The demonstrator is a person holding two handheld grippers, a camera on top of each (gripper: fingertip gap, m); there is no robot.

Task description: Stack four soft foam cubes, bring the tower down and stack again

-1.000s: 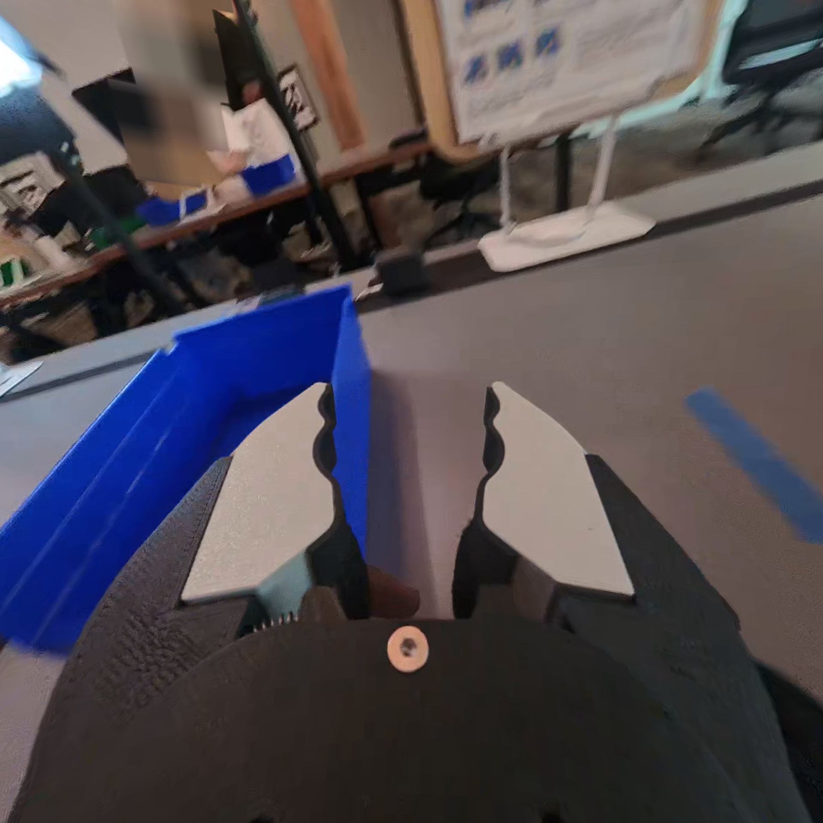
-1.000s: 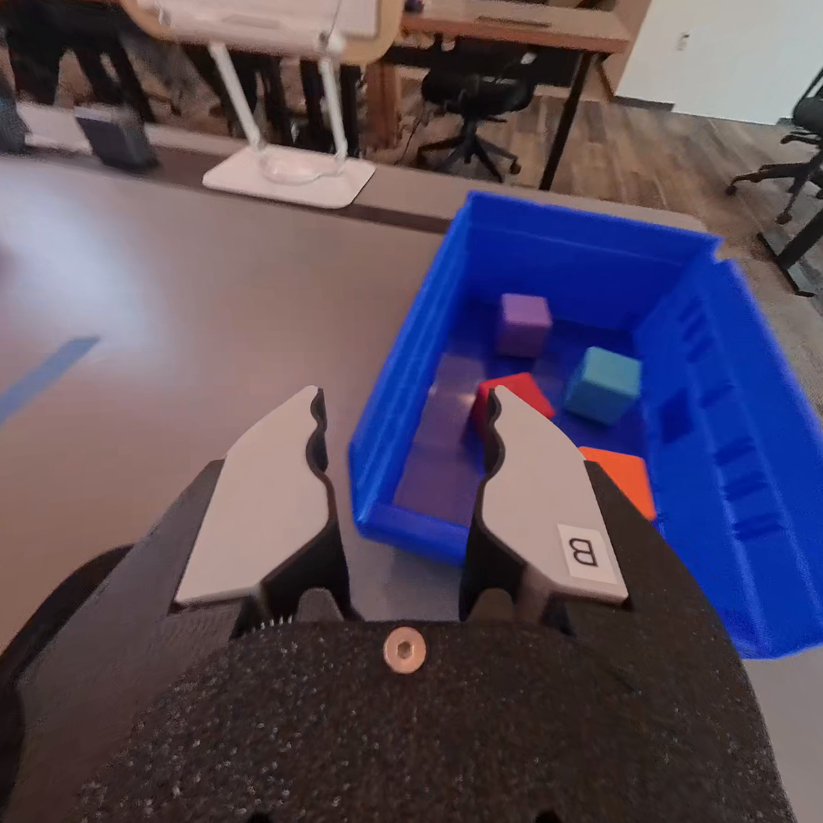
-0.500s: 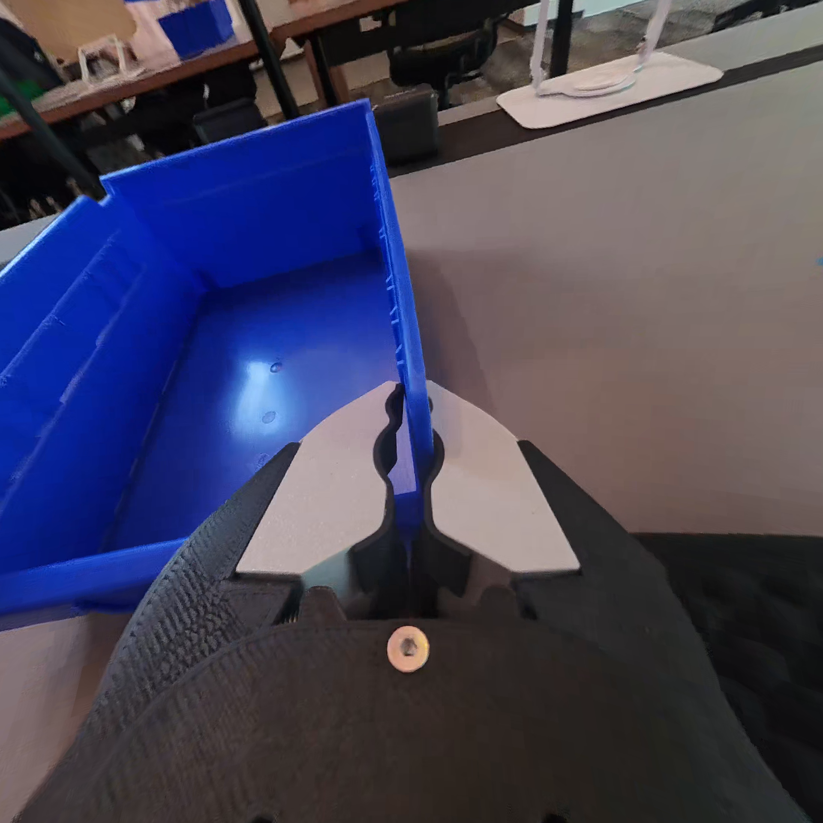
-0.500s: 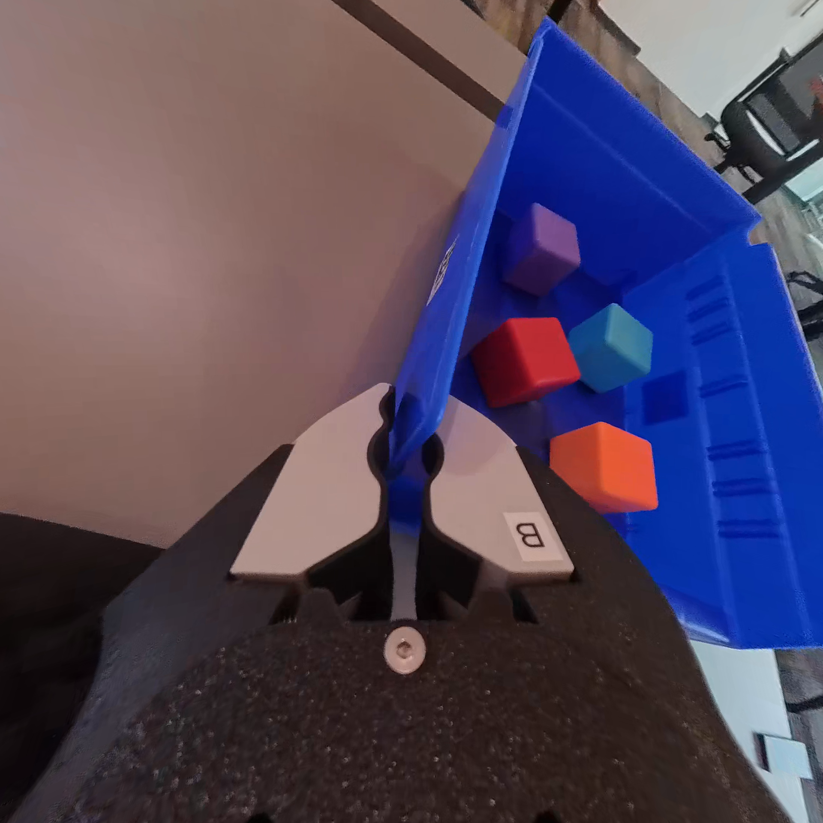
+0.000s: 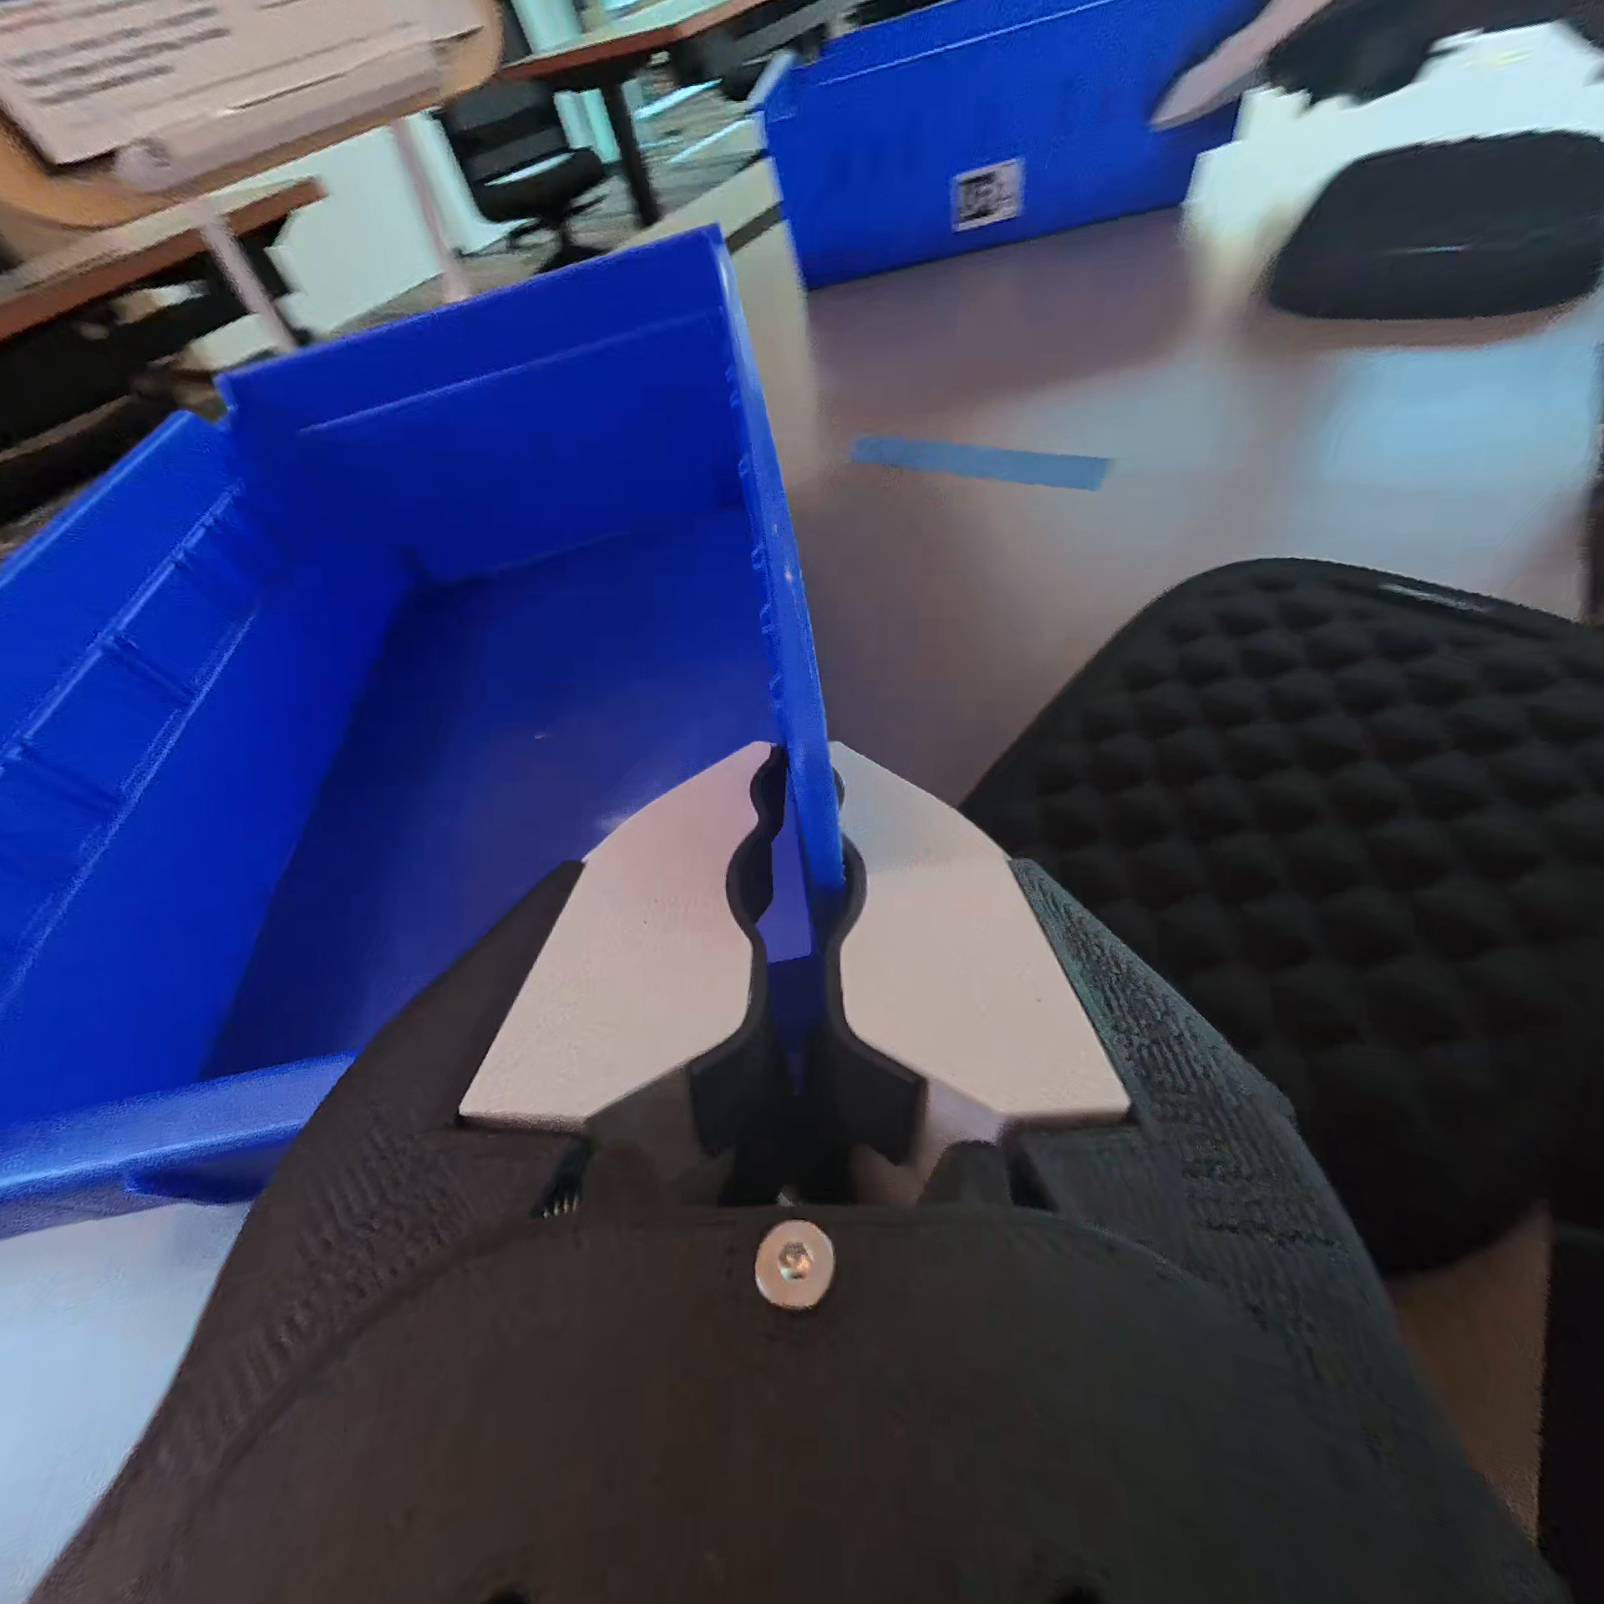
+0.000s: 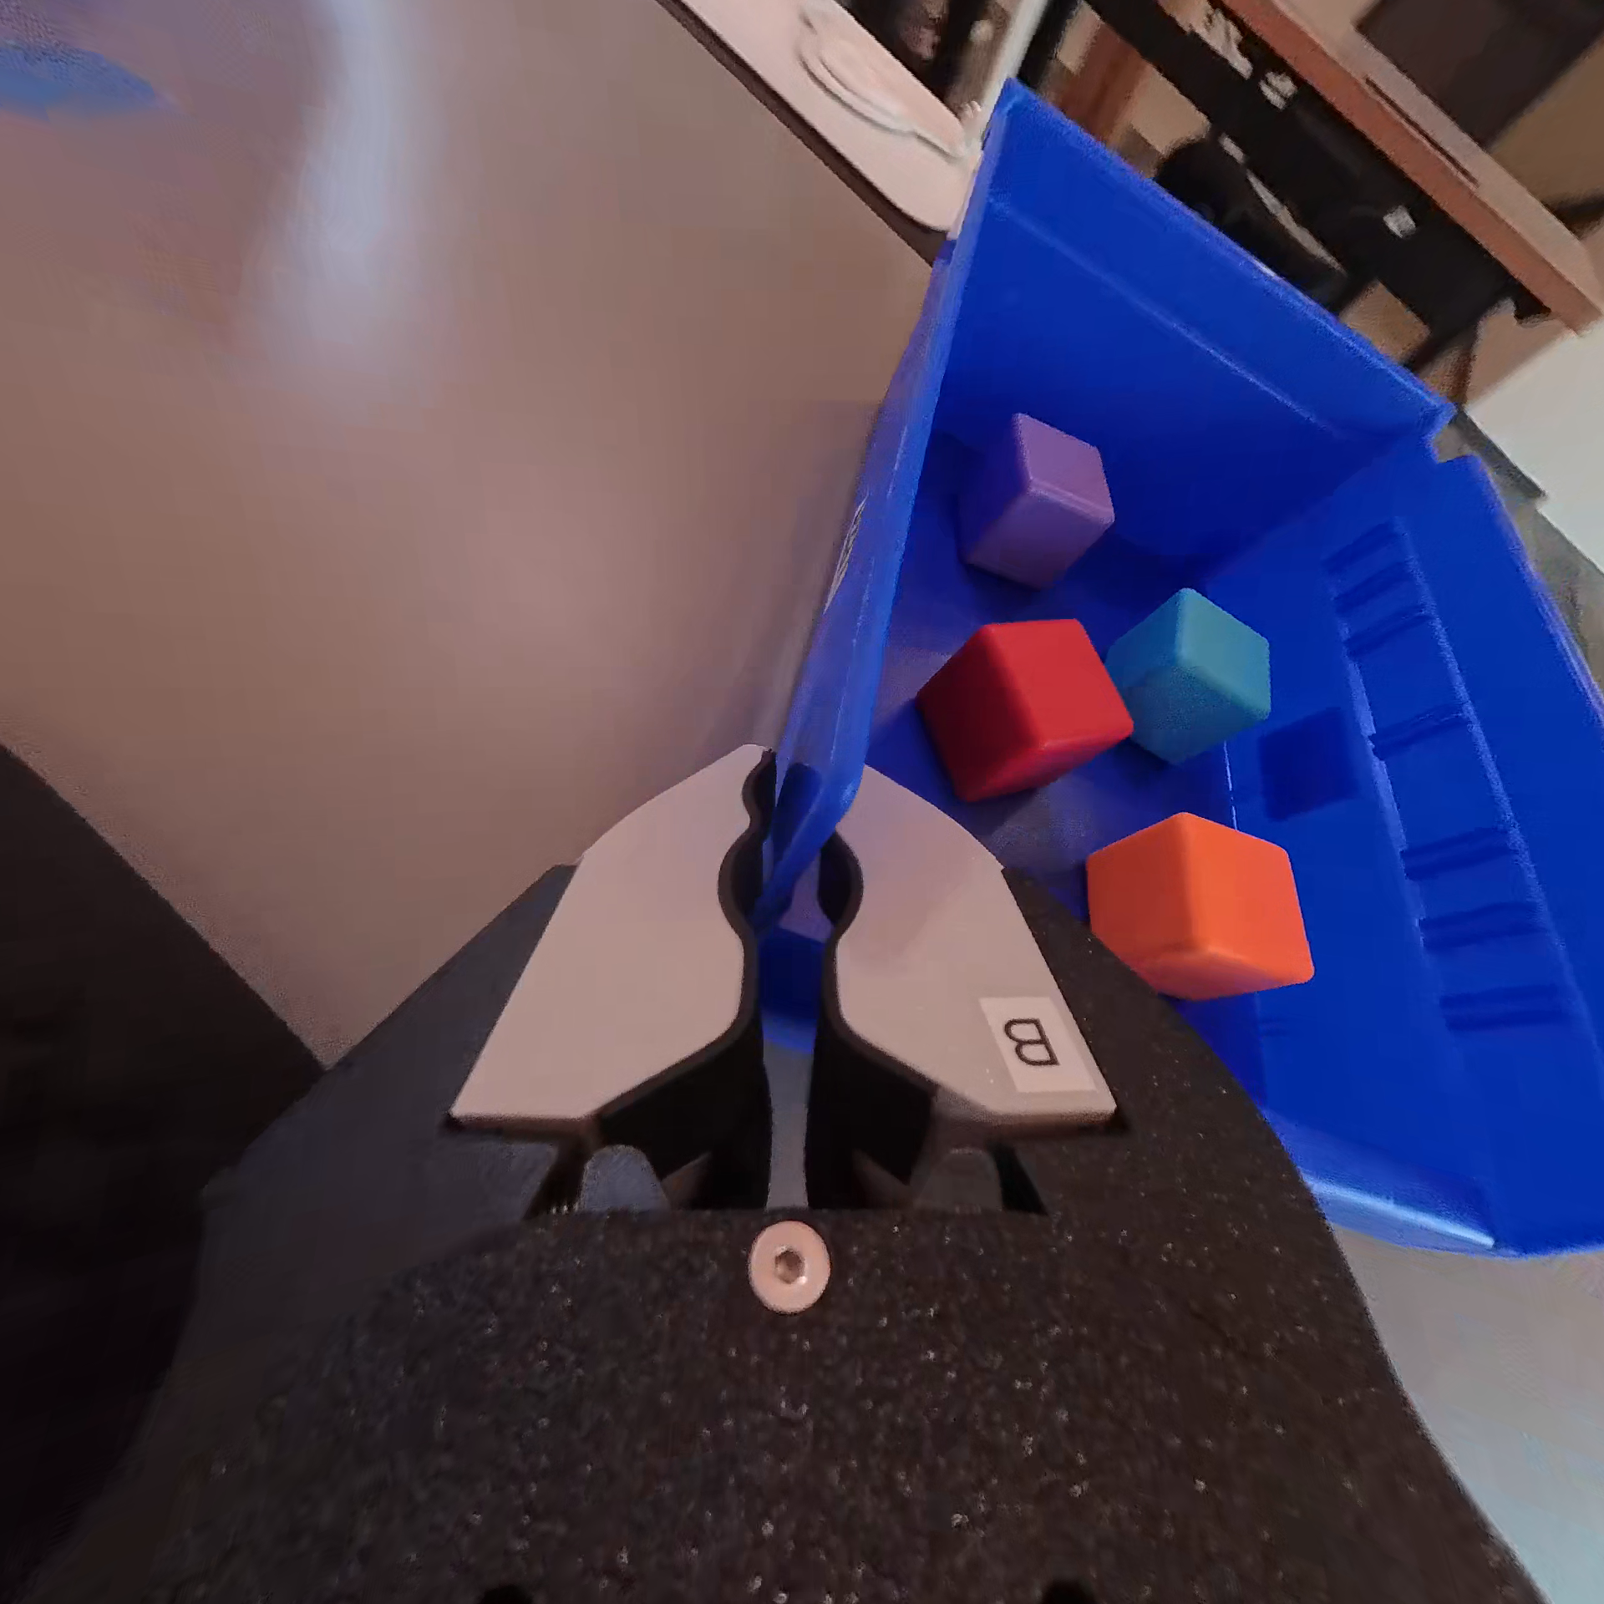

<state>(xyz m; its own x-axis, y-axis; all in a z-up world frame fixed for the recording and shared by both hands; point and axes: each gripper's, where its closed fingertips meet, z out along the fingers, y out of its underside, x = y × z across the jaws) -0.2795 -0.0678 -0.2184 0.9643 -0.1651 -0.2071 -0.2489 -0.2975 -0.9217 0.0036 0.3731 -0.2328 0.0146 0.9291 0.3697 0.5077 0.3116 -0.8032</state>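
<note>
left gripper [image 5: 803, 855] jaws pinch empty bin [image 5: 451, 486] wall | right gripper [image 6: 794, 855] jaws pinch cube bin [image 6: 1128, 286] wall | cubes [image 6: 1024, 707] loose inside; light, squashy: likely grip flat opposite faces gently

Both grippers now clamp blue bin walls, and the four cubes [image 6: 1024, 707] sit tilted inside the right bin [image 6: 1128, 347].
</note>
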